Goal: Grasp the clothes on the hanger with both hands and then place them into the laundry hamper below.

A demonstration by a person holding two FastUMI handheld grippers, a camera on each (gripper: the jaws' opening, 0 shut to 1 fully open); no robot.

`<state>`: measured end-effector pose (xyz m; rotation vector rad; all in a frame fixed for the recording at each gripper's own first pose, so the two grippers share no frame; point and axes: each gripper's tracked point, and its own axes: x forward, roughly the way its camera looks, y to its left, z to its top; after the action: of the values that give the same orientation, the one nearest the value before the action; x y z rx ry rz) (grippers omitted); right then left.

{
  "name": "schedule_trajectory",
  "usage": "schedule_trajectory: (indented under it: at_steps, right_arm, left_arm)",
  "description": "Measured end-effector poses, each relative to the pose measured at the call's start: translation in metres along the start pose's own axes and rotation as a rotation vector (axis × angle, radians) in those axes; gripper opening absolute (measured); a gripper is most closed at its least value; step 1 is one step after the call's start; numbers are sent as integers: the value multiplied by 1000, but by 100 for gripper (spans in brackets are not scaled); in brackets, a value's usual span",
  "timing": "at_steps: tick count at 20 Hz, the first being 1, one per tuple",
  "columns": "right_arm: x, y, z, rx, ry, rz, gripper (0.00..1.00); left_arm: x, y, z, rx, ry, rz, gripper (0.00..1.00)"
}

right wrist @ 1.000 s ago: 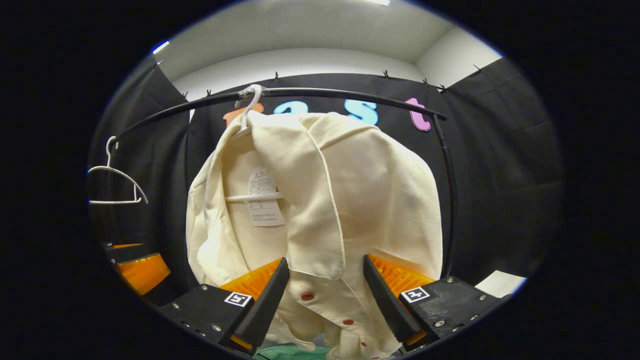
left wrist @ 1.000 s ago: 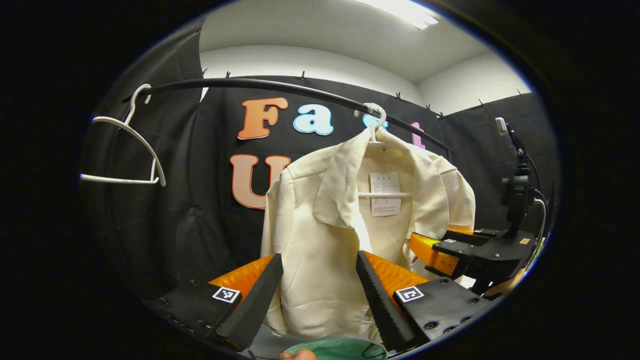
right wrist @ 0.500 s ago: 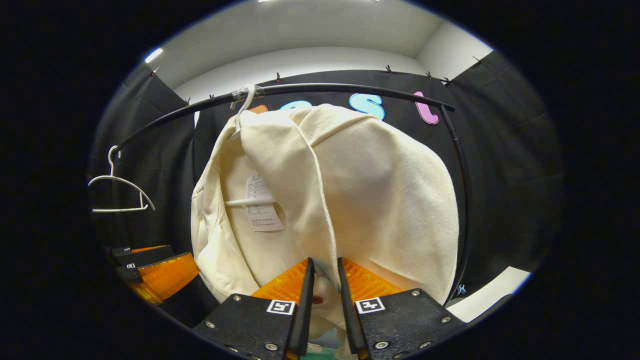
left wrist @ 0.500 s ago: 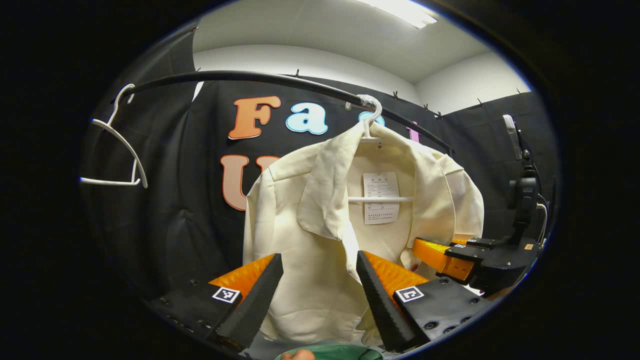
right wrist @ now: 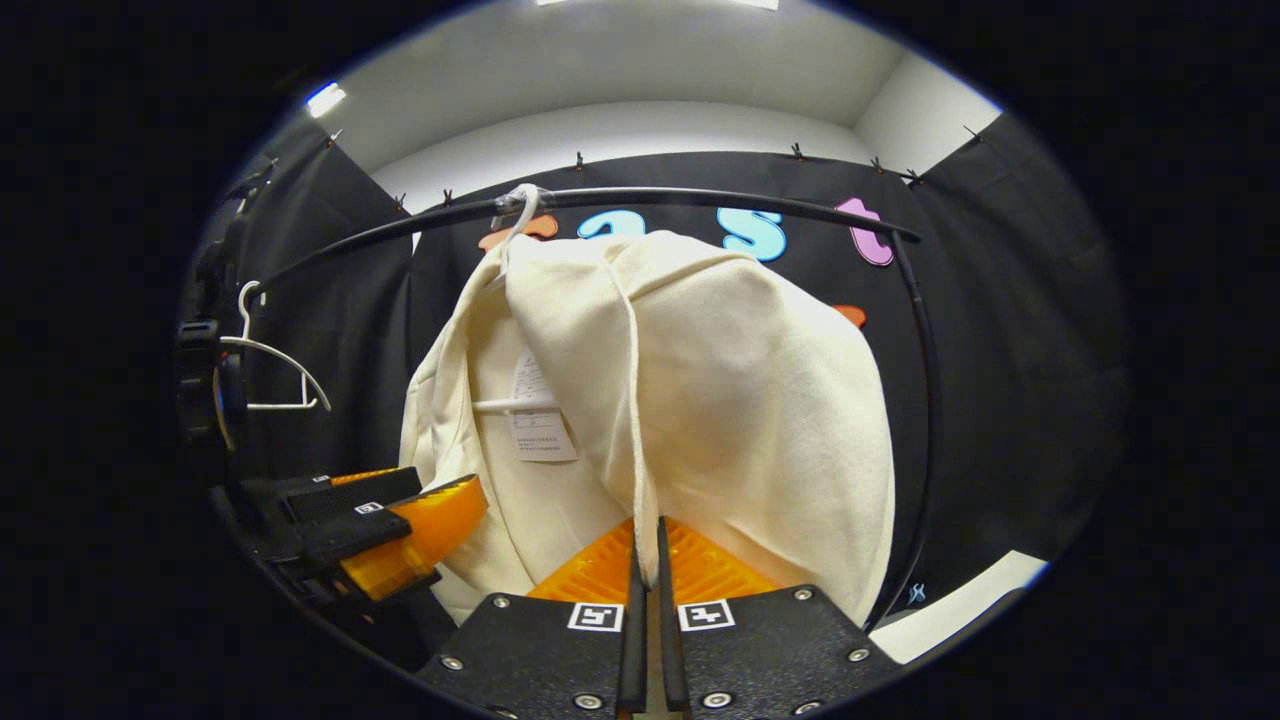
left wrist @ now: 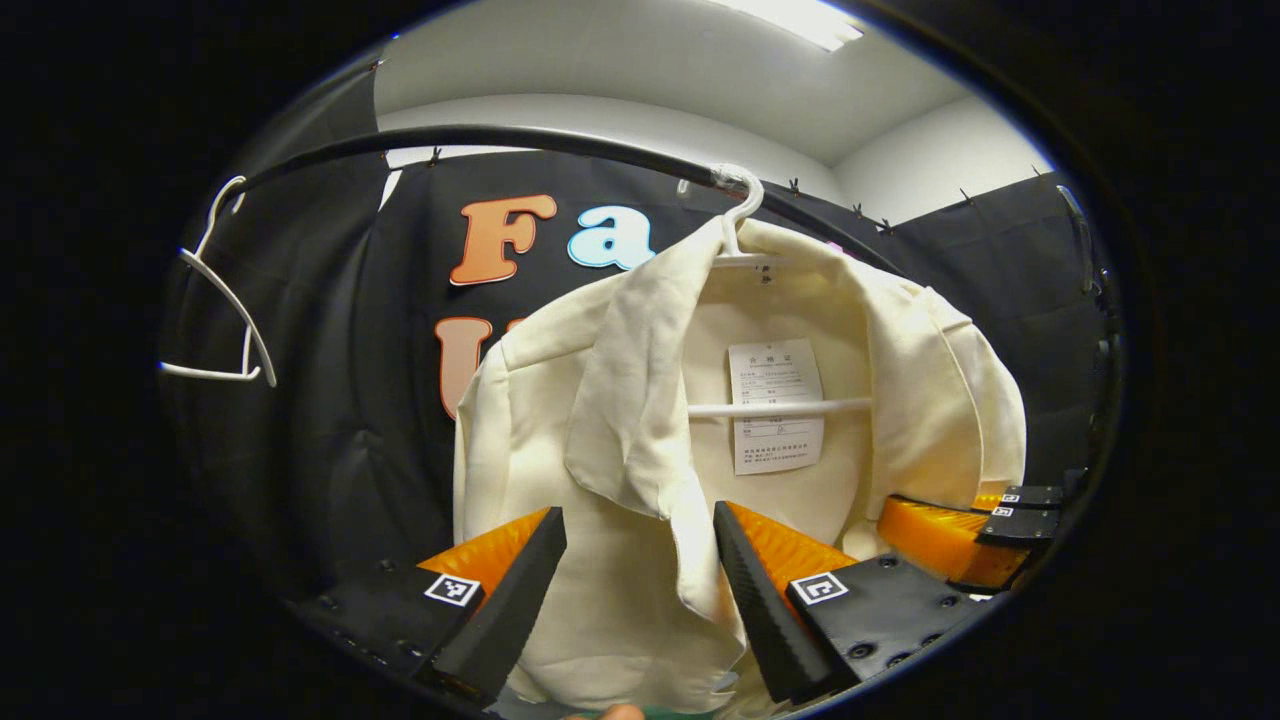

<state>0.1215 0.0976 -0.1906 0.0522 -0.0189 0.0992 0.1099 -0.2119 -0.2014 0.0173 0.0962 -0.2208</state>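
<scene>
The cream jacket [left wrist: 640, 470] hangs open-fronted on a white hanger [left wrist: 775, 407], whose hook sits on the black rail [left wrist: 520, 142] at about 12 o'clock in the left gripper view. A white care tag [left wrist: 775, 405] lies inside the collar area, crossed by the hanger's bar.

Left claw [left wrist: 640, 590]: open, jaws well apart. The jacket's left front panel and lapel hang in the gap between the fingers; neither finger presses on the cloth.

Right claw [right wrist: 647, 610]: closed, jaws nearly together, gripping the front edge of the jacket [right wrist: 700, 400]. A thin fold of cloth runs down into the slit between the fingers at 6 o'clock in the right gripper view. In the left gripper view this claw [left wrist: 955, 540] appears at 4 o'clock, against the jacket's far side.

In the right gripper view the left claw [right wrist: 400, 530] sits at 8 o'clock, just beside the jacket's other front panel.

An empty white hanger [left wrist: 225, 290] hangs from the rail at 9 o'clock in the left gripper view, well apart from the jacket.

A sliver of green at 6 o'clock under the hem is too small to identify.
</scene>
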Motion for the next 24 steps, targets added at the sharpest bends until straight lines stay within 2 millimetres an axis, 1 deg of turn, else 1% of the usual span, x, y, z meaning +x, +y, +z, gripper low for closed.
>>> schedule_trajectory:
  at_steps: [1,5,6,7,8,9,12,13,14,15,16,17,19,20,22,23,24]
  right_arm:
    - [-2,-1,0,-9,-6,1,5]
    - [-12,-11,9,-26,-34,-12,5]
    - [-14,-15,12,-30,-42,-19,5]
    - [-16,-18,15,-28,-50,-24,5]
    - [-20,-20,18,-23,-56,-25,5]
    - [-22,-20,20,-22,-60,-24,5]
    - [-33,-24,29,-34,-78,-28,5]
    - [-37,-24,35,-31,-83,-26,5]
    - [-41,-24,38,-26,-87,-23,5]
    - [-44,-25,43,-23,-93,-20,5]
    - [-49,-26,50,-24,-102,-19,5]
    - [-54,-28,57,-29,-113,-22,5]
    - [-61,-33,72,-37,-137,-28,4]
    - [-65,-34,79,-35,-147,-23,4]
    - [-71,-38,94,-32,-169,-21,4]
    - [-72,-43,101,-33,-176,-25,4]
    - [-74,-46,105,-34,-178,-24,3]
  left_arm:
    - [4,2,-3,-10,5,9,97]
    - [17,11,-13,-41,20,46,97]
    - [18,13,-12,-45,19,50,97]
    - [20,14,-13,-46,20,47,100]
    - [20,12,-14,-40,22,35,97]
    - [19,11,-13,-30,18,27,97]
    - [20,8,-12,6,30,8,65]
    - [18,10,-12,12,35,12,54]
    - [16,10,-13,13,43,9,47]
    - [15,7,-10,16,44,-9,39]
    - [12,9,-9,22,55,-5,36]
    - [10,12,-7,21,58,-9,16]
    - [8,9,-5,2,66,-55,16]
    - [5,14,-3,2,65,-59,9]
    - [-3,30,9,23,31,-30,9]
    - [-5,42,15,41,16,6,7]
    - [-7,57,22,58,3,59,7]
